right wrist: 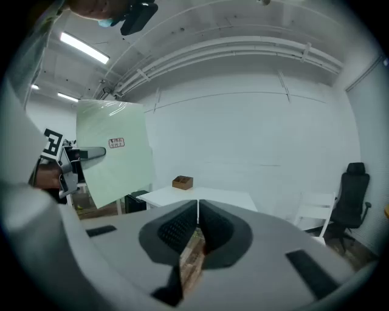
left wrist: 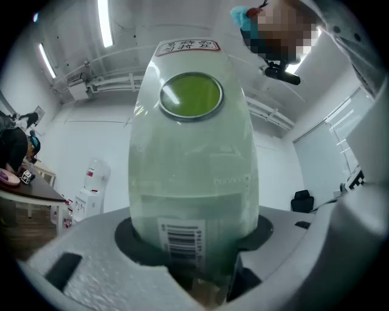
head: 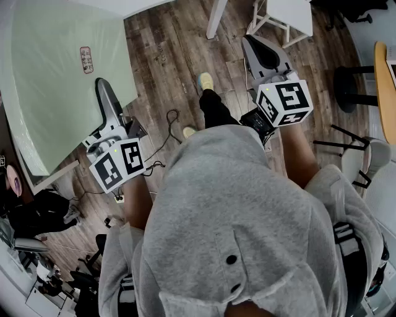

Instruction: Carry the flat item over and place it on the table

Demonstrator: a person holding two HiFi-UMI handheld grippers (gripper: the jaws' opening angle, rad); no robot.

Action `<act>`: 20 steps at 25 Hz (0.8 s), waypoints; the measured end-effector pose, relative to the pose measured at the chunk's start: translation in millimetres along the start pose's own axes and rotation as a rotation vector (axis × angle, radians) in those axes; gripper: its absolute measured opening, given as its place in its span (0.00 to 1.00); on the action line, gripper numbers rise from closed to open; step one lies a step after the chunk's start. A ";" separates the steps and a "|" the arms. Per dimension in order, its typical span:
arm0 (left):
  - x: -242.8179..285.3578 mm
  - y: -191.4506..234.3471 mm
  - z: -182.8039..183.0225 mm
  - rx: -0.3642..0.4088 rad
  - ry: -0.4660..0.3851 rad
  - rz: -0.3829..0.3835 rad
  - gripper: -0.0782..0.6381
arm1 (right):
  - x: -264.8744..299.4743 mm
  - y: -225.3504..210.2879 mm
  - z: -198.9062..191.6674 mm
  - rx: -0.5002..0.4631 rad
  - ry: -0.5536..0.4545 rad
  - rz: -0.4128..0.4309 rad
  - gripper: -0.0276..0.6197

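The flat item [head: 55, 80] is a large pale green sheet in clear wrap, with a small red label near its top. It is held up off the floor at my left. My left gripper [head: 106, 102] is shut on its lower right edge. In the left gripper view the flat item [left wrist: 191, 152] rises from between the jaws of the left gripper [left wrist: 194, 249] and shows a barcode and a round green patch. My right gripper [head: 258, 49] is shut with nothing in it; its pads [right wrist: 182, 228] meet. From the right gripper view, the flat item [right wrist: 115, 158] hangs at the left.
A white table [right wrist: 213, 195] with a small brown box [right wrist: 182, 181] stands ahead, its legs [head: 216, 18] at the top of the head view. A black chair [right wrist: 351, 194], a round wooden table [head: 385, 80] and a floor cable [head: 170, 117] lie around. My feet are on wooden floor [head: 167, 49].
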State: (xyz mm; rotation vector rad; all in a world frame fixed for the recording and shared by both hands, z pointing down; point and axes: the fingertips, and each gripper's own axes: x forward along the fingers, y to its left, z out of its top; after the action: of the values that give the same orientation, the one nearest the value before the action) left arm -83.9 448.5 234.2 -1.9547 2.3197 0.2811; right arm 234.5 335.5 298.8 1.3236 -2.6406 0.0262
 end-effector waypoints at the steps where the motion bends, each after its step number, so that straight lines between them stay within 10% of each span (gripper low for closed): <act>1: 3.6 -2.4 0.8 0.012 -0.002 0.001 0.50 | 3.6 -2.1 1.2 0.007 -0.004 0.006 0.09; 20: 171.5 -17.4 -24.2 0.031 0.020 0.042 0.50 | 172.3 -79.9 17.3 0.031 -0.015 0.108 0.09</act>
State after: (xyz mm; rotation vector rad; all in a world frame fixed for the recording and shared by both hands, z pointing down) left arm -95.5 275.1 223.9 -1.9056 2.3654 0.2289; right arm 194.6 149.1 306.5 1.1942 -2.7322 0.0725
